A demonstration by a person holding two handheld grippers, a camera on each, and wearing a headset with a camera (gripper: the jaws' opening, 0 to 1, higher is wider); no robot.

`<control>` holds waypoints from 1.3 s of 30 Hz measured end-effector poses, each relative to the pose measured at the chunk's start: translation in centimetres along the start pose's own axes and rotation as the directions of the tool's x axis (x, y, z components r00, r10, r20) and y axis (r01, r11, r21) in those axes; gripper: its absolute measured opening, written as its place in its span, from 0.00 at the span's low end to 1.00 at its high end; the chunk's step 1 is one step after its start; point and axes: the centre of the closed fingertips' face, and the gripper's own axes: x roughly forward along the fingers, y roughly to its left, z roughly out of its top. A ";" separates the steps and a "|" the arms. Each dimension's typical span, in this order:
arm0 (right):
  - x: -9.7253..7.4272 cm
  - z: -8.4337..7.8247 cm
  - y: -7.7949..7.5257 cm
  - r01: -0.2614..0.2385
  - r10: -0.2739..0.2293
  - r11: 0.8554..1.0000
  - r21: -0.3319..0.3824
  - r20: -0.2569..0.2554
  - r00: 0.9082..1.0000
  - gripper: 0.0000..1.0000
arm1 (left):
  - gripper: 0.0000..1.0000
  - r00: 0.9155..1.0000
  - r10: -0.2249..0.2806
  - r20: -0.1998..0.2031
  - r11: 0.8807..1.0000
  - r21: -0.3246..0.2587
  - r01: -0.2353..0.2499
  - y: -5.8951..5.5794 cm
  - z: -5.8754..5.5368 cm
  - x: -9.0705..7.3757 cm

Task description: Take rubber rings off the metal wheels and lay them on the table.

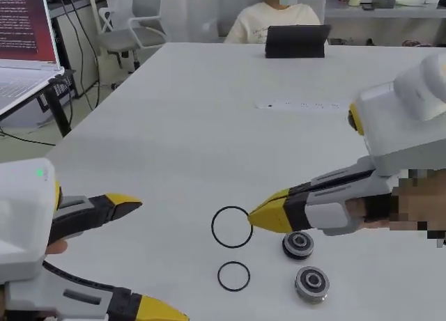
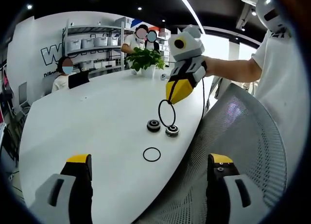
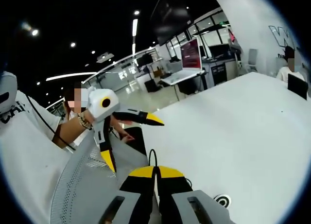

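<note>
Two metal wheels [image 1: 298,244] [image 1: 311,283] lie flat on the white table [image 1: 209,126], near its front right. My right gripper [image 1: 261,215] is shut on a thin black rubber ring [image 1: 232,227], which hangs from its yellow tips just left of the wheels. In the left gripper view that ring [image 2: 166,113] hangs upright above both wheels [image 2: 153,125] [image 2: 171,131]. A second ring [image 1: 233,276] lies flat on the table in front. My left gripper [image 1: 150,258] stands open at the near left, holding nothing. The right gripper view shows its own shut jaws and the ring's thin edge [image 3: 151,156].
A laptop [image 1: 21,49] stands on a side desk at the far left. At the table's far edge a person sits behind a dark tablet [image 1: 295,41]. A mesh chair back [image 2: 233,136] is beside me. A potted plant [image 2: 146,59] stands at one table end.
</note>
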 end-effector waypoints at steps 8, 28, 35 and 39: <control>1.4 -1.5 -0.3 -0.012 0.010 0.999 -0.031 -0.078 0.997 0.00 | 0.97 1.000 0.000 0.001 1.000 -0.006 0.000 -0.1 0.0 0.1; 3.4 -4.6 -2.8 0.026 -0.020 0.999 0.042 -0.140 0.990 0.00 | 0.98 1.000 -0.019 -0.020 0.999 -0.045 0.018 -0.5 -0.7 0.4; 3.4 -5.8 -3.5 0.042 -0.031 0.996 0.074 -0.144 0.989 0.00 | 0.97 0.999 -0.023 -0.029 0.998 -0.064 0.021 -0.5 -1.0 0.6; 3.5 -6.5 -3.9 0.048 -0.033 0.994 0.095 -0.154 0.988 0.00 | 0.97 0.999 -0.022 -0.035 0.998 -0.067 0.020 -0.6 -1.0 0.7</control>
